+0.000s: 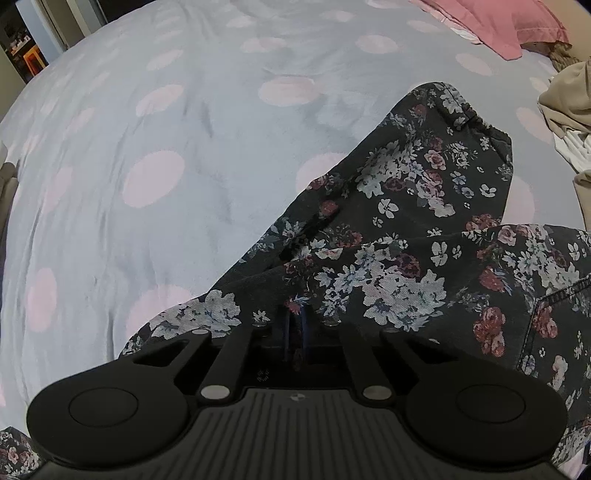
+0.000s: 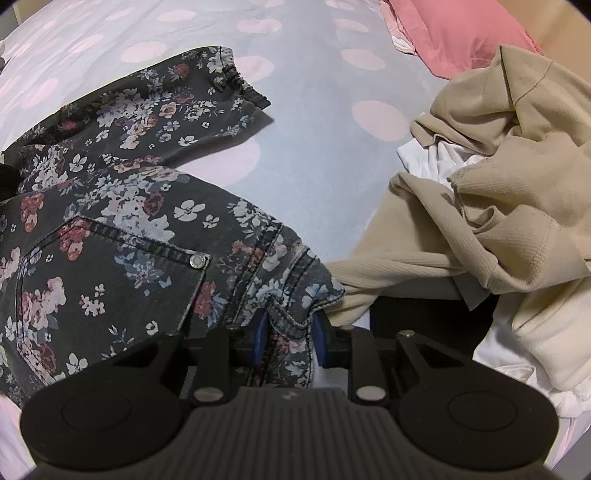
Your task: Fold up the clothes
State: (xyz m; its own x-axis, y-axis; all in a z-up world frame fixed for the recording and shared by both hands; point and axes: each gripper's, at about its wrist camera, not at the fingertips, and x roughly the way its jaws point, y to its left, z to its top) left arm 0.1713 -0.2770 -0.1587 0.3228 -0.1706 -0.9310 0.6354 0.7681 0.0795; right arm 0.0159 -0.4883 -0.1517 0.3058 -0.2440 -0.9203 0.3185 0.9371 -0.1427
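1. Pinching floral trousers (image 1: pixel 399 258) at the near edge: left tool (image 1: pixel 295 325) clenched on fabric, right tool (image 2: pixel 288 332) grasping the waistband.
2. Trousers spread across the spotted bed (image 1: pixel 147 147).
3. Right view alone: one beige garment (image 2: pixel 517 184) over white cloth (image 2: pixel 443 158).
4. One pink pillow (image 2: pixel 461 33) beyond.

grey bedspread (image 1: pixel 155 229) with pale pink dots covers the whole surface, lightly wrinkled. pink pillow (image 2: pixel 469 33) at far right, pink sheet edge (image 2: pixel 400 38) sticking out under its left side. doorway (image 1: pixel 26 40) at far left beyond the bed edge, something orange (image 1: pixel 33 59) visible inside it, too small to identify. cardboard-brown surface (image 2: pixel 569 37) behind the pillow, far right corner
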